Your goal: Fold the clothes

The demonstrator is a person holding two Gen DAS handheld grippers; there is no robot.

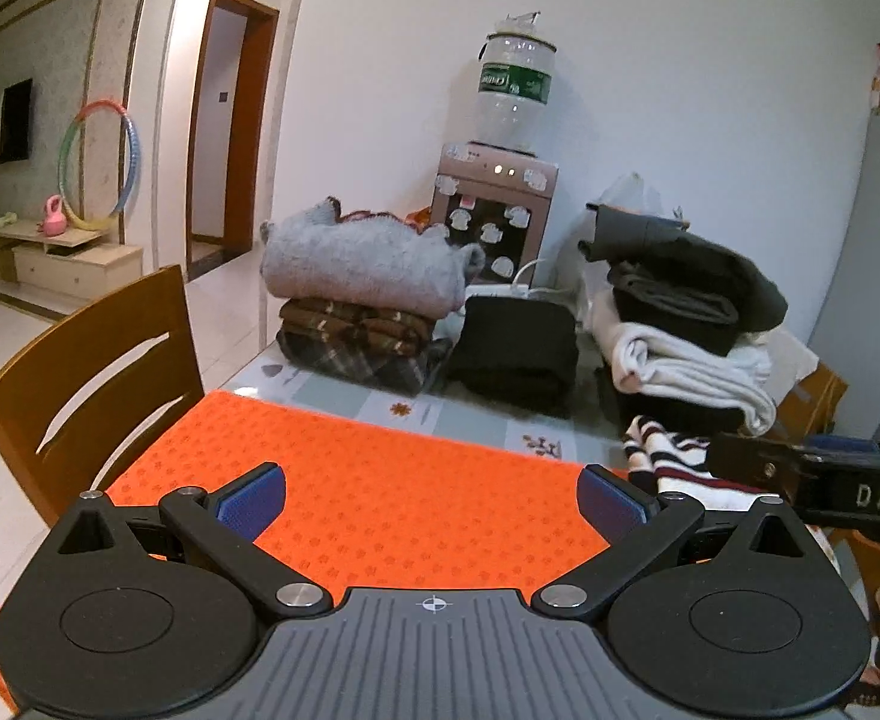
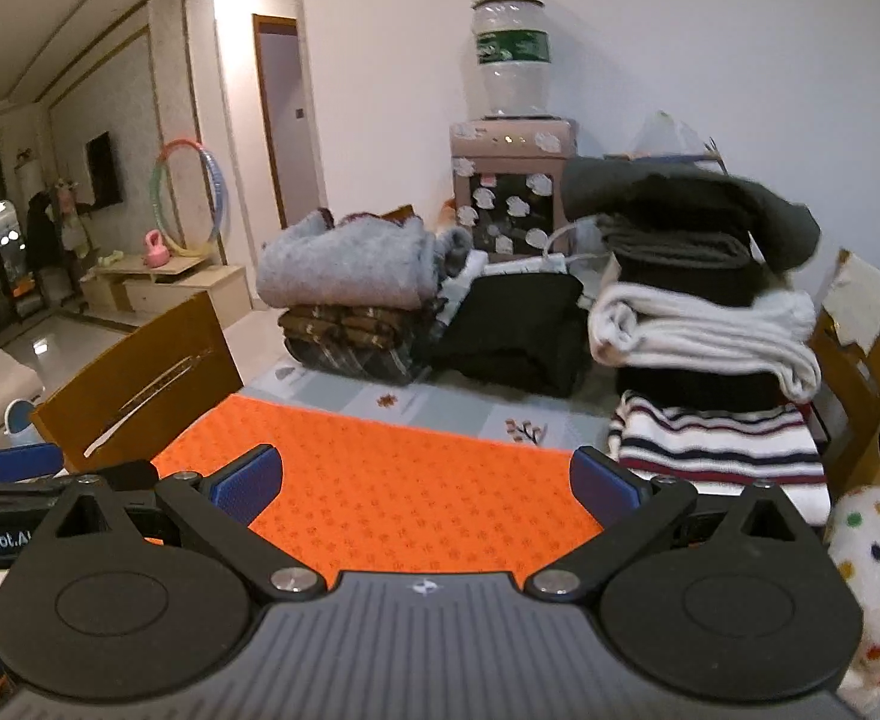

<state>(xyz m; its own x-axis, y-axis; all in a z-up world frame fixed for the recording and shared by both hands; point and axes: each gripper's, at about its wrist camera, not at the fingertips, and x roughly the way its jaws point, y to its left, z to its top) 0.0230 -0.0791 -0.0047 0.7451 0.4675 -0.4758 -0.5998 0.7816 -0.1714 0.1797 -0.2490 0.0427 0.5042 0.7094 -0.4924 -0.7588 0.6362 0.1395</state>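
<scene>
Two grippers, left and right, hover over an orange patterned mat with jaws spread wide and nothing between them. Folded clothes stand in stacks at the table's far edge (grey fleece on plaid, a black pile, white knit over a striped sweater), well apart from both grippers.

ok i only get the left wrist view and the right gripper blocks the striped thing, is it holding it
Observer: No. The right gripper is open over the orange mat, with nothing between its fingers.
Operator: is the striped thing folded
Observer: The striped sweater looks folded flat, at the foot of the right-hand pile.
Operator: anything right of it
Observer: A white item with coloured dots, close to the gripper. I cannot tell what it is.
</scene>
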